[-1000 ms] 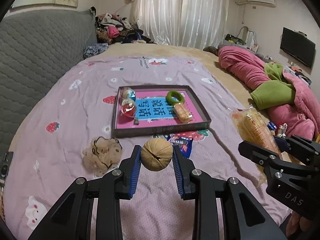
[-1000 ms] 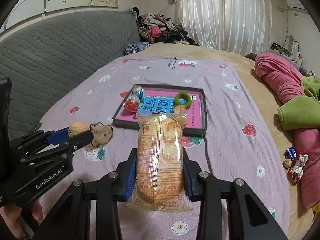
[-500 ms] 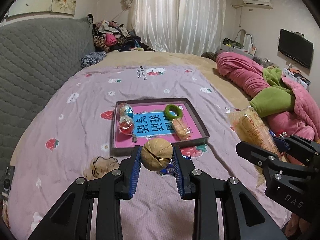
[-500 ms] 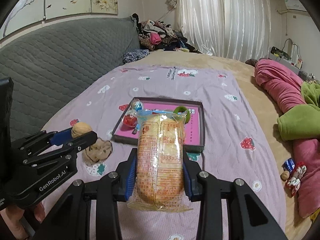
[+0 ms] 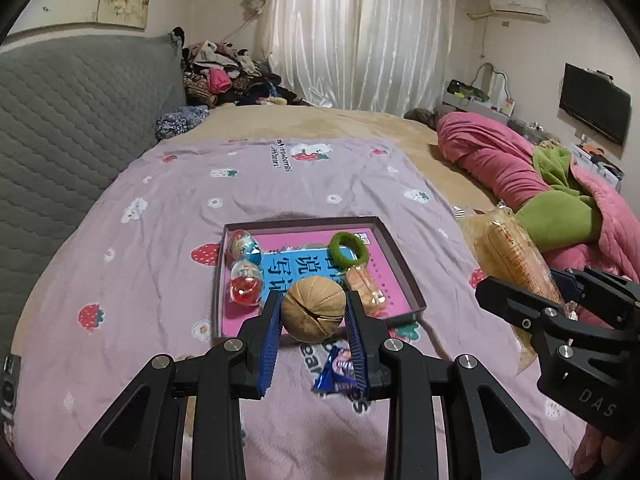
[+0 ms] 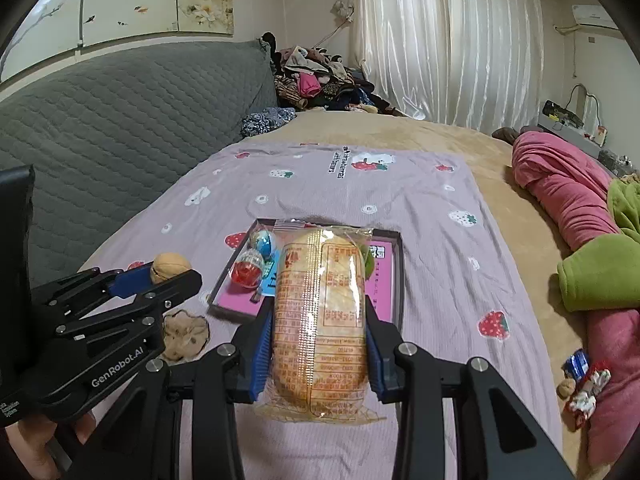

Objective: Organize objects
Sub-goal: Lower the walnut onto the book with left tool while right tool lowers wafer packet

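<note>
Four things already lie in the tray (image 5: 404, 270). My left gripper (image 5: 313, 314) grasps the walnut (image 5: 313, 308), my right gripper (image 6: 319, 342) the cake packet (image 6: 319, 320); a wrapper (image 5: 336, 370) waits before the tray.

I count two hand-held grippers — my left hand-held gripper (image 5: 314, 314) and my right hand-held gripper (image 6: 319, 340) — plus one walnut (image 5: 313, 309), one bread packet (image 6: 320, 320), one tray (image 5: 404, 272), two capsule toys (image 5: 245, 245), one green ring (image 5: 348, 249).
</note>
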A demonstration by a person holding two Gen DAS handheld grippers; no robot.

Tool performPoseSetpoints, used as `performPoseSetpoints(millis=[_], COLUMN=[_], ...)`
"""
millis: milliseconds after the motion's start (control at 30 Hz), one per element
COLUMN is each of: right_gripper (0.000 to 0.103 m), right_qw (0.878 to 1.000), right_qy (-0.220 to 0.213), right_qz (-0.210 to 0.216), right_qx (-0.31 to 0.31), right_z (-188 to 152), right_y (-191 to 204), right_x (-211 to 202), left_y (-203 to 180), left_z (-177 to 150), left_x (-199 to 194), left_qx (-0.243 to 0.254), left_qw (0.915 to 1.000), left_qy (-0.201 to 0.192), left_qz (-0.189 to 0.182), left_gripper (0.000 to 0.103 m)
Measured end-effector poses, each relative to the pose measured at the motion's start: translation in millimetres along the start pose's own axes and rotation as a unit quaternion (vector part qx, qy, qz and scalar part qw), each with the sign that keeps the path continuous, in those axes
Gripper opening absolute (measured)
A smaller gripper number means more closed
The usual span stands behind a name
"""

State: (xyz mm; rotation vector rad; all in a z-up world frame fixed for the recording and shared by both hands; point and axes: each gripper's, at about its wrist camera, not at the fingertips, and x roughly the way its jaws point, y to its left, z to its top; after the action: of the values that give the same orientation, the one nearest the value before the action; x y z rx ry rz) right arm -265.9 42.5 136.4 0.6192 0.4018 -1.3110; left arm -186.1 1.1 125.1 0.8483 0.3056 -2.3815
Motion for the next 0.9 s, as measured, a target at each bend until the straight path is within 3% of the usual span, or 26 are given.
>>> performPoseSetpoints(millis=[900], right_gripper=[0.039], right_qw=[1.0], right_qy=[0.013], right_qz=[0.011], right_qx=[0.015], right_z=[46], right_y=[-39], right_x=[115], left_y=[19], left_z=[46], left_x=[127], left_qx=[-0.014], left_qw=[0.9995], left_qy=[0.029], left_qz=[-0.003], left_gripper=[0.031])
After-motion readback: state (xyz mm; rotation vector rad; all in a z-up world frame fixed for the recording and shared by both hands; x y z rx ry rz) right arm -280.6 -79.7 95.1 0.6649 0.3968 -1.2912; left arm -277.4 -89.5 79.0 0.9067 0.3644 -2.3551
